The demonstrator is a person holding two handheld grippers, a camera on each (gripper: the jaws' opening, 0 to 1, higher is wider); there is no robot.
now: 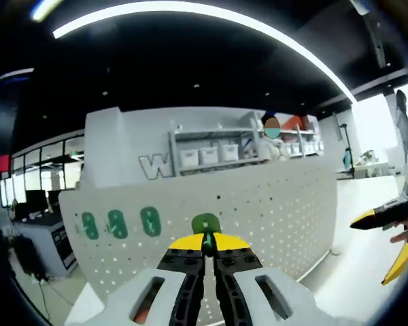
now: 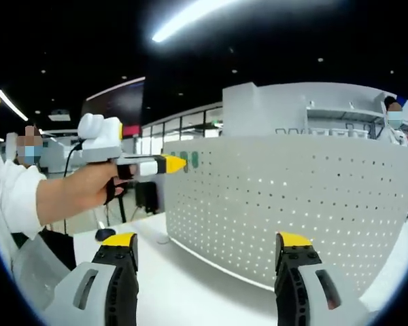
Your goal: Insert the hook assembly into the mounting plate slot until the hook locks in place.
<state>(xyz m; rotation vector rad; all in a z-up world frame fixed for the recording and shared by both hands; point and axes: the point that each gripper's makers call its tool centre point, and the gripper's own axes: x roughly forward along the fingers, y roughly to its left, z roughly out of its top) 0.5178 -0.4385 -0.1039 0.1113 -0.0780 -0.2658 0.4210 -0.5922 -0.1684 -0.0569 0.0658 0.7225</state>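
The white perforated mounting plate (image 1: 272,204) stands upright on a white table. A green hook (image 1: 205,223) sits between the yellow tips of my left gripper (image 1: 205,244), which is shut on it right at the plate's face. Three more green hooks (image 1: 117,223) hang in a row on the plate to the left. In the right gripper view, the left gripper (image 2: 171,164) is held by a hand with its tip at the plate's (image 2: 292,197) upper left, beside green hooks (image 2: 194,159). My right gripper (image 2: 207,244) is open and empty, away from the plate; it also shows as the right gripper (image 1: 387,234) at the edge.
The white table (image 2: 190,285) runs in front of the plate. A person's sleeve and arm (image 2: 47,193) reach in from the left. Shelving with white bins (image 1: 211,155) and a person stand behind the plate. Desks with monitors (image 1: 41,224) lie at the far left.
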